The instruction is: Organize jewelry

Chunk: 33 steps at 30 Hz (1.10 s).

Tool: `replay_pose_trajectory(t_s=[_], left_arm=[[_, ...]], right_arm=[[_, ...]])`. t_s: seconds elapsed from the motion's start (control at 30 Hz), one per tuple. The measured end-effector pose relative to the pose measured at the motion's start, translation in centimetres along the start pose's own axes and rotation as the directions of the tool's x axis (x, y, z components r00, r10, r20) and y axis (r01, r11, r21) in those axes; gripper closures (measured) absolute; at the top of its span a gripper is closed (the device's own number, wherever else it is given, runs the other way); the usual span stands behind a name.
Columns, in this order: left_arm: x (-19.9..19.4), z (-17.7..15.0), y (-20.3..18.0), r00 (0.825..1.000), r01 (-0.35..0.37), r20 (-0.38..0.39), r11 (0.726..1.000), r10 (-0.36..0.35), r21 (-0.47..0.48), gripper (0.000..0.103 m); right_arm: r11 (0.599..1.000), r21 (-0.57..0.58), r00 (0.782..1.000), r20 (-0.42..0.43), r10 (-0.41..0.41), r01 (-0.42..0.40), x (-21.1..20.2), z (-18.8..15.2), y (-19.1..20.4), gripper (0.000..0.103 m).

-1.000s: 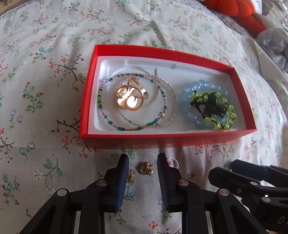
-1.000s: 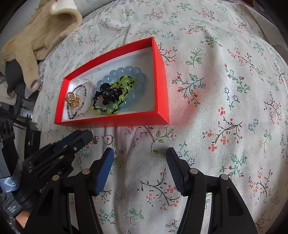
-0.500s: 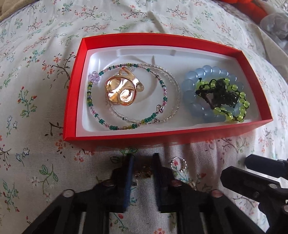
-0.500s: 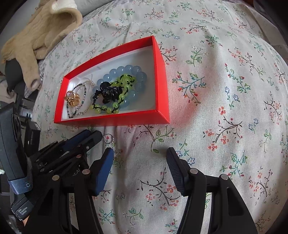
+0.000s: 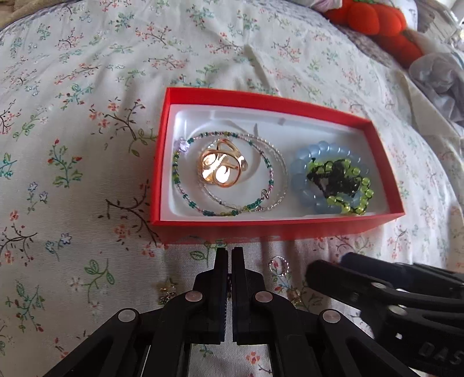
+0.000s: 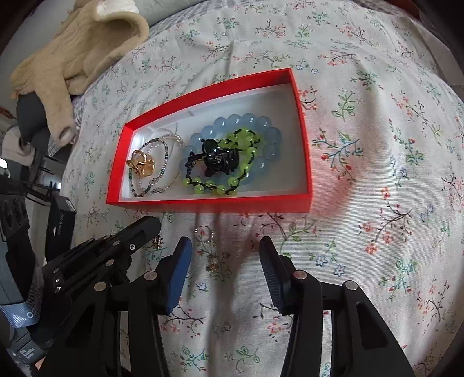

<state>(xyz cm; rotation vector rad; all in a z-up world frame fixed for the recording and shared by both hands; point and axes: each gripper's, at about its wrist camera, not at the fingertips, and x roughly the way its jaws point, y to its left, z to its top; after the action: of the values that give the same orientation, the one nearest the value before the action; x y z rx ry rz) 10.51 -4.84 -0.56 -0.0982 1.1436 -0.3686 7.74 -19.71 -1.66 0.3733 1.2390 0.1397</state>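
A red box (image 5: pixel 162 162) with a white liner holds a gold ring (image 5: pixel 221 169), thin beaded bracelets (image 5: pixel 185 197), a blue bead bracelet (image 5: pixel 301 171) and a green and black bracelet (image 5: pixel 342 179). My left gripper (image 5: pixel 229 255) is shut just in front of the box; nothing shows between its fingers. A small silver beaded ring (image 5: pixel 279 266) and gold earrings (image 5: pixel 168 290) lie on the floral cloth by it. My right gripper (image 6: pixel 224 261) is open over a gold earring (image 6: pixel 214 265). Another earring (image 6: pixel 158 241) lies beside the left gripper (image 6: pixel 145 229).
The floral bedcover (image 5: pixel 72 145) slopes away on all sides. An orange plush toy (image 5: pixel 377 20) and grey fabric (image 5: pixel 438 78) lie at the far right. A beige knit garment (image 6: pixel 72 49) lies beyond the box at the left in the right wrist view.
My left gripper closed from open around a gold earring, then rose and pulled back. The right gripper stayed open and nearly still.
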Motion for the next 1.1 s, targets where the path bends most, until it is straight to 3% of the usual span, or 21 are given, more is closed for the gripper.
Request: replay_pose_trajectory(t_s=[0.27, 0.53, 0.73, 0.97, 1.1], left_arm=[[-0.5, 0.0, 1.4, 0.998, 0.067, -0.004, 0.997, -0.067, -0.039, 0.103], [-0.7, -0.3, 2.0, 0.999, 0.05, -0.007, 0.998, -0.05, -0.045, 0.103], [-0.7, -0.5, 2.1, 0.999, 0.036, -0.011, 0.998, -0.037, -0.042, 0.103], [-0.6, -0.6, 2.2, 1.0, 0.023, -0.019, 0.998, -0.024, -0.052, 0.103], [-1.1, -0.7, 2.3, 1.0, 0.021, -0.008, 0.998, -0.022, -0.055, 0.103]], right_arm=[[0.999, 0.025, 0.999, -0.025, 0.024, -0.023, 1.6, 0.5, 0.7, 0.063], [1.0, 0.019, 0.999, -0.036, 0.017, -0.016, 2.6, 0.9, 0.9, 0.064], [0.998, -0.041, 0.998, -0.033, -0.058, 0.057, 3.9, 1.0, 2.1, 0.08], [0.971, -0.168, 0.985, 0.0, -0.175, 0.173, 4.4, 0.3, 3.9, 0.083], [0.983, -0.136, 0.992, -0.024, -0.127, 0.123, 4.1, 0.5, 3.3, 0.083]])
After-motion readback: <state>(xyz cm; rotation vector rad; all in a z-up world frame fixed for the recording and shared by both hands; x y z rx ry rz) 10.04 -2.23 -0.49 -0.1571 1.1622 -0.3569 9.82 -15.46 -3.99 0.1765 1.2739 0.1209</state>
